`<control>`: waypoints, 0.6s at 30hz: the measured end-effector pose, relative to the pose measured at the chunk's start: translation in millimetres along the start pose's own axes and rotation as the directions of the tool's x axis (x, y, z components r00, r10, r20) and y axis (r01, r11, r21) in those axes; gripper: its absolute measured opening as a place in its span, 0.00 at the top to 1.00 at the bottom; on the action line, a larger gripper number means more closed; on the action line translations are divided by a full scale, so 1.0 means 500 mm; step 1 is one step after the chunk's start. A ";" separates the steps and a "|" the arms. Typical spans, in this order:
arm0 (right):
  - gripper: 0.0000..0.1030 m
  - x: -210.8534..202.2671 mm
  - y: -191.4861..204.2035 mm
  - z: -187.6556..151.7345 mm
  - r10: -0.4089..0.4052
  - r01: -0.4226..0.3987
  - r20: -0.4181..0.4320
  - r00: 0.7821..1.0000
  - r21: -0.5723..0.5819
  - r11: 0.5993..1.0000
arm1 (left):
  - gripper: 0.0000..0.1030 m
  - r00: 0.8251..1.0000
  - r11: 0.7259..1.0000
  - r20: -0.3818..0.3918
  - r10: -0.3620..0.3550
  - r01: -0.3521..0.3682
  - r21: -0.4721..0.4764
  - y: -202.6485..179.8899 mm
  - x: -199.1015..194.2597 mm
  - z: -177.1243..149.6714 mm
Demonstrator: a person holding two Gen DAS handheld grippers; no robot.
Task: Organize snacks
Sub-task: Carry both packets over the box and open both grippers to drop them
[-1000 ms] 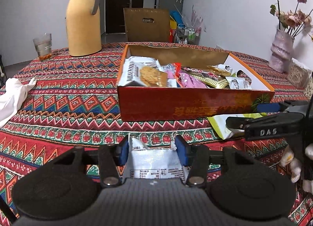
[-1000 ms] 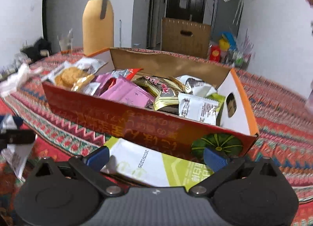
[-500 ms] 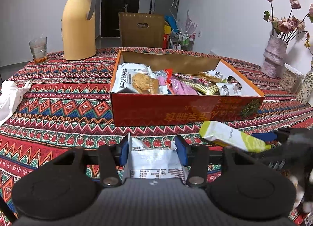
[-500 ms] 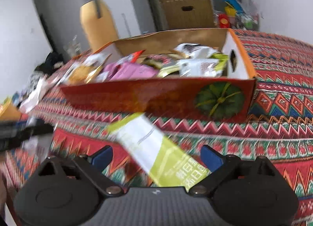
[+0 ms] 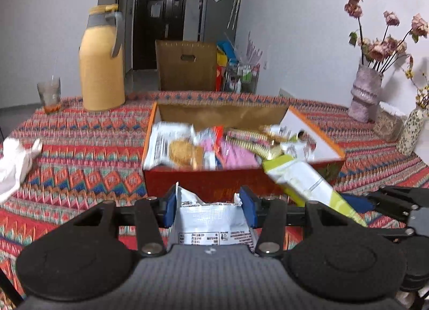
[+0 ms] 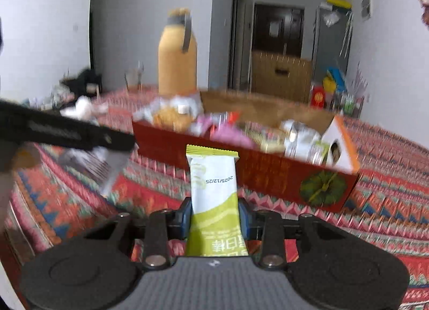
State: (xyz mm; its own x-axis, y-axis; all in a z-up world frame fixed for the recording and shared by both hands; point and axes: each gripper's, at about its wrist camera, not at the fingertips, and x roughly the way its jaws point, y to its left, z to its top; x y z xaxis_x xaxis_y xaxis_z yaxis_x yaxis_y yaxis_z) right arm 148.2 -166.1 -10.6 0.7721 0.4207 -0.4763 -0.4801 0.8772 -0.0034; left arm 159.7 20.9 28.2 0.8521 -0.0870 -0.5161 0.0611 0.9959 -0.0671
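Note:
A red cardboard box [image 5: 214,180] holding several snack packets stands mid-table on a patterned cloth. My left gripper [image 5: 209,208] is shut on a silver snack packet [image 5: 211,219], held in front of the box's near wall. My right gripper [image 6: 214,216] has its jaws closing, and the blue pads press both sides of a green and white snack bar [image 6: 214,181] that sticks up toward the box [image 6: 268,176]. In the left wrist view that bar [image 5: 303,181] slants up at the box's right front corner. The right wrist view shows the left gripper's finger [image 6: 67,133] and silver packet [image 6: 107,170] at left, blurred.
A yellow thermos jug [image 5: 102,68] and a glass [image 5: 49,94] stand at the table's far left. A white cloth [image 5: 16,160] lies at the left edge. A vase of dried flowers [image 5: 366,95] and a small patterned vase [image 5: 410,133] stand at far right.
The right gripper's jaws came together on the green and white bar and lifted it off the table toward the box. The left gripper rose a little with its silver packet.

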 end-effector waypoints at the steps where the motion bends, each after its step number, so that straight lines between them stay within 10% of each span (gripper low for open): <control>1: 0.67 -0.009 -0.006 0.012 -0.010 0.010 0.021 1.000 0.005 1.000 | 0.53 1.000 1.000 0.014 0.002 -0.002 0.004 -0.004 -0.001 0.011; 15: 0.65 0.175 -0.134 0.168 -0.219 0.209 0.048 0.975 0.155 0.966 | 0.51 0.986 0.988 0.072 0.153 -0.150 -0.040 -0.029 0.158 0.179; 18: 0.55 0.201 -0.141 0.159 -0.234 0.230 0.002 0.972 0.173 0.958 | 0.00 0.985 0.985 0.057 0.161 -0.157 -0.069 -0.012 0.169 0.164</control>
State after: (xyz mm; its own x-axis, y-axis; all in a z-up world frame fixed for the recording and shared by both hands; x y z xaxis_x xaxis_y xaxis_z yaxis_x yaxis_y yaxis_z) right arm 292.8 -167.1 11.5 0.8638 0.2042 -0.4606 -0.2102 0.9769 0.0390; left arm 274.0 9.9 55.2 0.8790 0.0758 -0.4708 -0.1091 0.9931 -0.0437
